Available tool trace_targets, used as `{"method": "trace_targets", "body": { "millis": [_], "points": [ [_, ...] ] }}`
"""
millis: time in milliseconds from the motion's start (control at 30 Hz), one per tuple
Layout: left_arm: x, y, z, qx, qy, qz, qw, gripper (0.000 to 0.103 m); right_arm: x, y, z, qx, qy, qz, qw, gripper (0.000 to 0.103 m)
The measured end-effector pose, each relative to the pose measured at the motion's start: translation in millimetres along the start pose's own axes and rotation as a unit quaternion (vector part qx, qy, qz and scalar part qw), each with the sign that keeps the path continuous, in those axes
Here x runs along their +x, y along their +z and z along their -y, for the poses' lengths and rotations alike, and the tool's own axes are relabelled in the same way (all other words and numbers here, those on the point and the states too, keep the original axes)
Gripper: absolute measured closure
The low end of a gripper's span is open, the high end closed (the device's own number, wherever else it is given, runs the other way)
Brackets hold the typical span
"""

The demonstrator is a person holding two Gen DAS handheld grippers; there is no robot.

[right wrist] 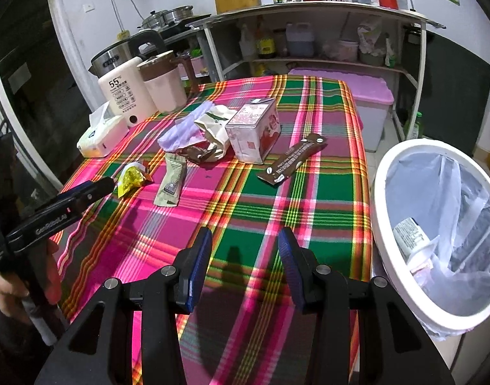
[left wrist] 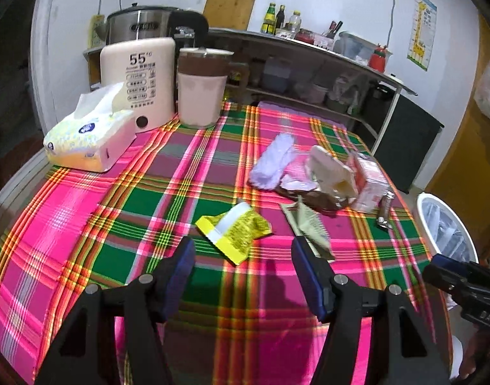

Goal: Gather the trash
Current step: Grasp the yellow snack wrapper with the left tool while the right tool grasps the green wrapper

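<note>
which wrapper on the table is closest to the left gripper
The yellow wrapper, lying just ahead of the open left gripper; the others lie farther back or off to the right.

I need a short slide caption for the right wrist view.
Open right gripper above plaid tablecloth, wrappers ahead, lined trash bin at right.

Crumpled yellow wrapper, olive sachet, brown bar wrapper and pink carton lie on the plaid tablecloth.

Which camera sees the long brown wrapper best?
The right wrist view. There the long brown wrapper lies flat in plain sight on the plaid tablecloth, its whole length showing. In the left wrist view only a small end of it peeks out beside the pink carton.
</note>
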State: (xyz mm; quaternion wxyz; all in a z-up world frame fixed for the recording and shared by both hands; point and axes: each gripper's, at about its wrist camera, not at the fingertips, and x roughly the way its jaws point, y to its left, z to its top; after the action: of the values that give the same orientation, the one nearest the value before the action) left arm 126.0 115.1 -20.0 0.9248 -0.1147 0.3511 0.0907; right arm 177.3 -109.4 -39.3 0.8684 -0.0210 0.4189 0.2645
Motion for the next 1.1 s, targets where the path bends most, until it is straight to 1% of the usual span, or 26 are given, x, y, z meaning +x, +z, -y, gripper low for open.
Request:
{"method": "trace_targets", "body": {
  "millis": [333, 433, 533, 600, 700, 733, 867, 900, 933, 1000, 1033, 1100],
  "points": [
    [27, 10, -8, 0.002, -0.009, -0.021, 0.9997, 0.037, 16, 2, -2, -0.002, 0.002, -0.015, 1.000, 0.059],
    [32, 14, -6, 0.016, -0.021, -0.022, 0.9994, 0.033, 20, 3, -2, -0.003, 0.003, -0.018, 1.000, 0.059],
    [39, 18, -4, 0.028, -0.024, -0.030, 0.9989, 0.033, 23, 4, -3, -0.004, 0.004, -0.020, 1.000, 0.059],
    [45, 19, -3, 0.035, -0.036, -0.042, 0.9978, 0.032, 25, 5, -4, -0.004, 0.004, -0.021, 1.000, 0.059],
    [53, 19, -3, 0.036, -0.038, -0.066, 0.9965, 0.033, 27, 4, -4, -0.003, 0.004, -0.023, 1.000, 0.059],
    [54, 19, -3, 0.035, -0.039, -0.067, 0.9964, 0.033, 27, 4, -3, -0.003, 0.003, -0.024, 1.000, 0.059],
    [49, 17, -6, 0.032, -0.042, -0.062, 0.9967, 0.045, 28, 5, -3, -0.002, 0.002, -0.025, 1.000, 0.059],
    [47, 16, -6, 0.033, -0.041, -0.060, 0.9968, 0.046, 29, 5, -4, -0.002, 0.003, -0.025, 1.000, 0.059],
    [45, 15, -6, 0.034, -0.041, -0.058, 0.9969, 0.056, 29, 5, -4, -0.002, 0.004, -0.025, 1.000, 0.059],
    [42, 14, -6, 0.036, -0.039, -0.054, 0.9971, 0.060, 29, 6, -5, -0.003, 0.005, -0.025, 1.000, 0.059],
    [39, 13, -7, 0.035, -0.039, -0.051, 0.9973, 0.067, 30, 7, -7, -0.005, 0.006, -0.024, 1.000, 0.059],
    [36, 12, -7, 0.035, -0.037, -0.047, 0.9976, 0.069, 31, 10, -12, -0.008, 0.009, -0.024, 1.000, 0.059]
  ]
}}
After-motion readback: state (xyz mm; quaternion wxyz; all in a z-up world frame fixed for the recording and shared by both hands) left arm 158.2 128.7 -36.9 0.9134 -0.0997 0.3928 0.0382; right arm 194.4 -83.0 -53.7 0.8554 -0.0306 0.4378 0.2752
